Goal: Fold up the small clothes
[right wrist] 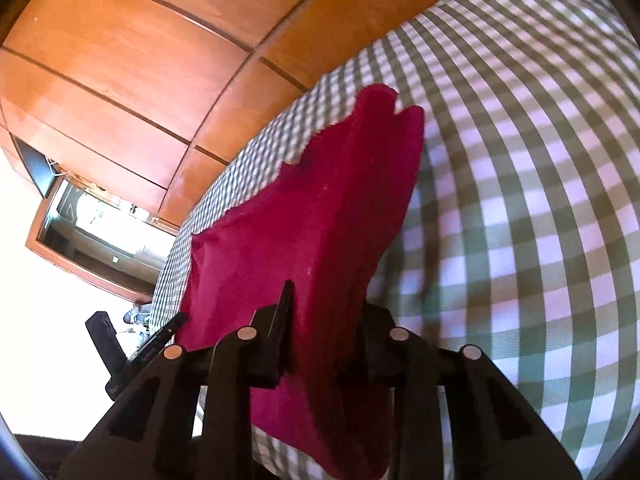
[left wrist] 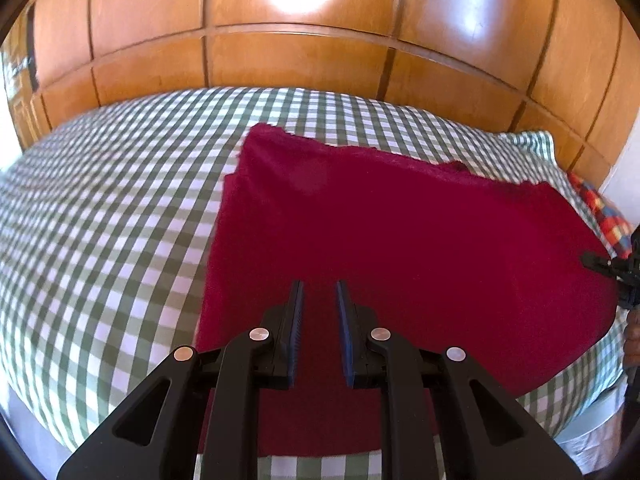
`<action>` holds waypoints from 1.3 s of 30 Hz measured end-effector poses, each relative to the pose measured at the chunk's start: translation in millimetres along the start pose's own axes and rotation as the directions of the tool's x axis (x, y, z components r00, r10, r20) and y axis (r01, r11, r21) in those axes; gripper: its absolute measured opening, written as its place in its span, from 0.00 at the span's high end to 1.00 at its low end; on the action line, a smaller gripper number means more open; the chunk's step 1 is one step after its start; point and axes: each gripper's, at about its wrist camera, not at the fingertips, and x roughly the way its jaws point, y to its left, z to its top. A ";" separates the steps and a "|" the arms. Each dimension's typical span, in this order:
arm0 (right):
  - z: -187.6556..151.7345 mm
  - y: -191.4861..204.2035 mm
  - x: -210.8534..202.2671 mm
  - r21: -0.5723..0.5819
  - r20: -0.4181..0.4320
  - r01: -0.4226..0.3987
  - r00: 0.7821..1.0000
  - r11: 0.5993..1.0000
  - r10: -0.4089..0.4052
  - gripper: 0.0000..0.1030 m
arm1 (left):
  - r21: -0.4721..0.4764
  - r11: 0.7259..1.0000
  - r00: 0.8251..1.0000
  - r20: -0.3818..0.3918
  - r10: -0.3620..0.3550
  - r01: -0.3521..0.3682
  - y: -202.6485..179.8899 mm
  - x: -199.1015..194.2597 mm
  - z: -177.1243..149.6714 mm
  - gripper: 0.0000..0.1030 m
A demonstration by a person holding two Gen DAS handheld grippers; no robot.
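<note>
A dark red cloth (left wrist: 400, 220) lies spread on a green-and-white checked bed cover (left wrist: 120, 200). My left gripper (left wrist: 319, 284) hovers over the cloth's near part. Its blue pads stand a narrow gap apart, and only the flat cloth below shows through that gap. My right gripper (left wrist: 600, 262) shows black at the cloth's right edge. In the right wrist view the right gripper (right wrist: 326, 296) is shut on the red cloth (right wrist: 312, 208). The cloth runs up between the jaws and hides the right finger. The held edge is raised off the bed cover (right wrist: 520, 200).
A glossy wooden panel wall (left wrist: 300, 60) stands behind the bed. A bright multicoloured checked fabric (left wrist: 600, 208) lies at the bed's far right. In the right wrist view a black bar-shaped part (right wrist: 132, 344) sits beside the cloth's left edge, and a framed mirror or window (right wrist: 92, 236) is on the left.
</note>
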 end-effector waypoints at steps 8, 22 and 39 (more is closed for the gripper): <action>10.4 97.8 0.7 -0.123 0.005 -0.071 0.997 0.990 0.072 0.77 | -0.055 0.995 0.995 -0.041 -0.090 0.088 30.4 -1.7 -6.9 0.85; 9.9 252.7 107.0 -0.291 -0.138 -0.177 0.980 0.940 0.142 0.79 | -0.108 0.956 0.956 -0.077 -0.282 0.273 60.6 18.2 -6.8 0.85; -48.2 274.6 247.4 -0.367 -0.372 -0.174 0.928 0.914 0.027 0.42 | -0.201 0.910 0.924 -0.057 -0.379 0.361 90.9 -8.4 -21.5 0.85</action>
